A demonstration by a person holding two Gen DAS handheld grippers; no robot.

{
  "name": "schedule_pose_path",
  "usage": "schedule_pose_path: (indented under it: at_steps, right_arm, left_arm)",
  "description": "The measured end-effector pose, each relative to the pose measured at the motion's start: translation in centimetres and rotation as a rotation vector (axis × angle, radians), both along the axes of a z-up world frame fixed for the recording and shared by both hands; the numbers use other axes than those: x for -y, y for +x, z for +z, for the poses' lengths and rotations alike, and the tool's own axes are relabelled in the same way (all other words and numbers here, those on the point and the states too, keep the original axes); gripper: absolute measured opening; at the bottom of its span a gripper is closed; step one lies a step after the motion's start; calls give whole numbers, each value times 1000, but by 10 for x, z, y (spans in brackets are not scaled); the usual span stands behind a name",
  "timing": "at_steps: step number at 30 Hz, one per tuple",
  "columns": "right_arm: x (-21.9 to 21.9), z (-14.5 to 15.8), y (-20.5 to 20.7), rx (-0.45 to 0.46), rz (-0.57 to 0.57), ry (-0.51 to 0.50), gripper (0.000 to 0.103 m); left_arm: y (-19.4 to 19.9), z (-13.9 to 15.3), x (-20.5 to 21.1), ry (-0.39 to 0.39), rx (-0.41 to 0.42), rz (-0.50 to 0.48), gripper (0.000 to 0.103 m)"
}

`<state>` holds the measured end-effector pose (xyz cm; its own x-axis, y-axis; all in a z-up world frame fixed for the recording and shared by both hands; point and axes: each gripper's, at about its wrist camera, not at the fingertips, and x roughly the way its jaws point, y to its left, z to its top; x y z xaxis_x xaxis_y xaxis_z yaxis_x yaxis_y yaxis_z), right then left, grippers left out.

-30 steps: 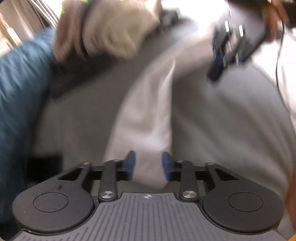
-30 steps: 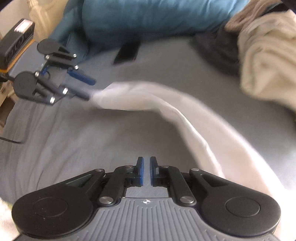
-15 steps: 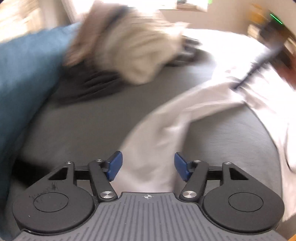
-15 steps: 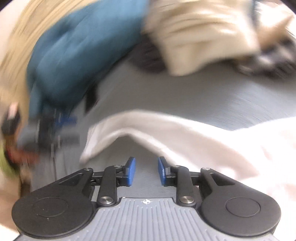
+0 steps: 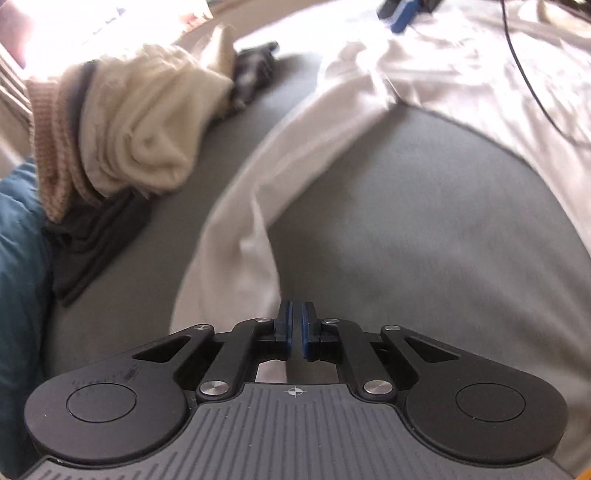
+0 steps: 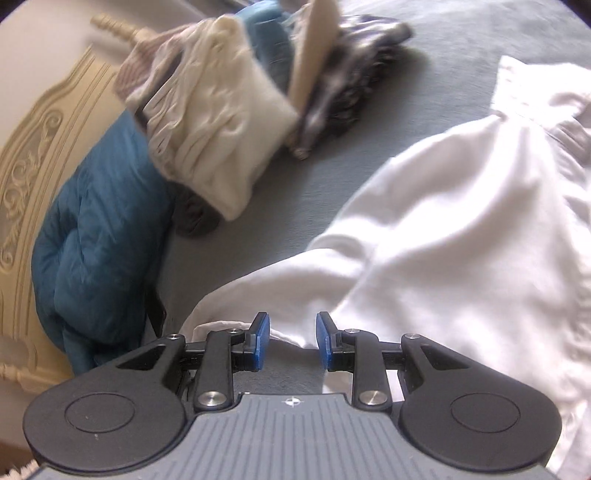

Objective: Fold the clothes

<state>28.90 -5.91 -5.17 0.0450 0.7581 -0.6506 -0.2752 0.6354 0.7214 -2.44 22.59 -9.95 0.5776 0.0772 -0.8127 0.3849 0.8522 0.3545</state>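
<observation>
Jaws of left gripper (image 5: 296, 328) closed beside the white cotton shirt (image 5: 251, 206), right gripper (image 6: 291, 341) parted over its edge; laying out, next regrasp the sleeve.

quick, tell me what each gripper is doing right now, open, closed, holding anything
Left gripper: shut, with nothing visibly between the pads; the white shirt sleeve lies just beyond its tips.
Right gripper: open above the white shirt, gripping nothing.

A bed (image 6: 436, 74) with a grey cover fills both views. A cream carved headboard (image 6: 40, 155) stands at its end. Bright daylight washes out the far corner (image 5: 85, 22).
</observation>
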Motion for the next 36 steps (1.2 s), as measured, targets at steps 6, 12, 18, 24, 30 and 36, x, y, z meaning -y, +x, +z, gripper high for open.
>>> schedule_pose_path:
  at_steps: [6,12,18,24,30,36]
  right_arm:
    - [3,-18,0,-64,-30,25,30]
    - [1,-17,-9,-68,3,40,30]
    - [4,-18,-14,-85,0,55,30]
    - [-8,-33,-24,-188,13,126,30]
    - [-51,-69,-41,-396,2,220,45]
    - [-79,-108,-46,-563,-162,316,48]
  left_arm:
    - [2,-1,6,62,-48,40,15]
    - [-18,1,25,166,30,34,40]
    - [-41,8,-14,-73,-27,372,43]
    - [-75,-7,-89,-882,-54,994,46]
    - [-74,-31,-108,-1323,50,1243,65]
    - [-71,-52,-114,-1489,187,1477,66]
